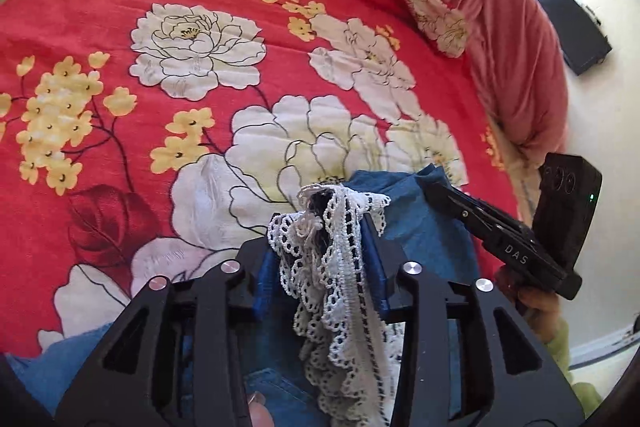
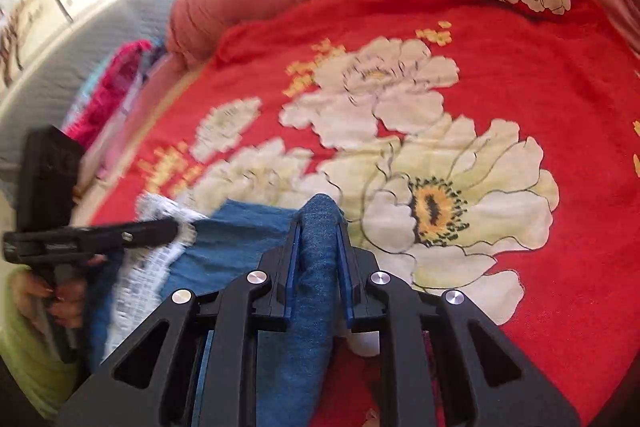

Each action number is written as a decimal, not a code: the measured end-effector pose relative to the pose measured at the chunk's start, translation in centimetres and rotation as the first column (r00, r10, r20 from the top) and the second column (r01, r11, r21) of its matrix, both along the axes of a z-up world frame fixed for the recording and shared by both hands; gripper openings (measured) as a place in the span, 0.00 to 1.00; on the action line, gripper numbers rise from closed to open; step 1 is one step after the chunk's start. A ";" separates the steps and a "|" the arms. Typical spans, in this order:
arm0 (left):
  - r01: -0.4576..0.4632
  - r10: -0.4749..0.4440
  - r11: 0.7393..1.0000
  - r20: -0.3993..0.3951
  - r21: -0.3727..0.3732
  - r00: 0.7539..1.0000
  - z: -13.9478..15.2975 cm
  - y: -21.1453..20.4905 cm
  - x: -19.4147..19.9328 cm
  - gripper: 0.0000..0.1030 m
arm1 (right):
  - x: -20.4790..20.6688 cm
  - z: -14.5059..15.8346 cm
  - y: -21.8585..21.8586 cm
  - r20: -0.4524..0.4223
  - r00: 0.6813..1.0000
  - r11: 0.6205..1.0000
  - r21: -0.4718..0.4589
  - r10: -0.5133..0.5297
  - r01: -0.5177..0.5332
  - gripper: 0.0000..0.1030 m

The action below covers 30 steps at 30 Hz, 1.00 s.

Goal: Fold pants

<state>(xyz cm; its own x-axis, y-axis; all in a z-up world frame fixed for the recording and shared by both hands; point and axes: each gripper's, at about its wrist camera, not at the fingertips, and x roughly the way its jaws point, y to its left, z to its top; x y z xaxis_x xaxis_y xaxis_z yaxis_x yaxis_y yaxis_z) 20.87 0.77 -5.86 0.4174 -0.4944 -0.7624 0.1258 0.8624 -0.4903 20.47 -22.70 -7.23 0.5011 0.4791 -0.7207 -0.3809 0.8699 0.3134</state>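
Note:
The pants are blue denim [image 1: 424, 227] with a white lace trim [image 1: 340, 259] at the hem. My left gripper [image 1: 326, 219] is shut on the lace hem, which bunches between its fingers and hangs down. My right gripper [image 2: 320, 223] is shut on a fold of the blue denim [image 2: 316, 267]. In the right wrist view the left gripper [image 2: 172, 227] shows at the left, its tip against the lace [image 2: 160, 255]. In the left wrist view the right gripper [image 1: 436, 191] shows at the right, its tip on the denim. Both hold the pants above the bed.
A red bedspread with large white and yellow flowers [image 1: 200, 87] covers the bed. A pink quilt [image 1: 500, 27] is heaped along its far edge. Pink and magenta clothes [image 2: 112, 87] lie at the bed's left edge in the right wrist view. A black box [image 1: 572, 27] sits on the floor.

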 end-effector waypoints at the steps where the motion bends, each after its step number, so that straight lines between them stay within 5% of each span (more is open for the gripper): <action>1: -0.001 0.001 1.000 0.001 0.023 1.000 -0.2 -0.1 0.0 0.34 | 0.3 -0.3 0.2 0.001 1.000 1.000 -0.016 -0.008 0.008 0.20; 3: -0.006 0.006 0.999 0.002 0.048 1.000 -0.4 -0.3 -0.1 0.35 | 0.1 -0.4 0.5 0.018 1.000 0.999 -0.046 -0.010 0.011 0.26; 5: -0.014 0.013 0.998 0.019 0.059 1.000 0.2 -0.2 -0.4 0.37 | -0.4 0.2 0.8 0.070 0.997 0.994 -0.105 -0.014 0.022 0.42; 10: -0.084 0.073 0.992 0.111 0.097 0.991 2.7 1.0 -2.2 0.43 | -1.8 1.6 -0.8 0.135 0.990 0.998 -0.052 -0.036 0.043 0.55; 19: -0.210 0.188 0.974 0.207 0.090 0.960 5.0 2.6 -8.1 0.54 | -4.6 4.0 -2.7 0.192 0.979 0.998 0.014 -0.069 0.068 0.66; 22: -0.234 0.214 0.969 0.208 0.079 0.955 4.8 2.7 -10.6 0.55 | -6.0 5.1 -3.2 0.220 0.972 0.996 0.048 -0.079 0.070 0.73; 30: -0.248 0.240 0.969 0.185 0.018 0.953 5.0 2.5 -15.1 0.55 | -10.2 4.9 -3.3 0.222 0.972 0.996 0.061 -0.070 0.058 0.73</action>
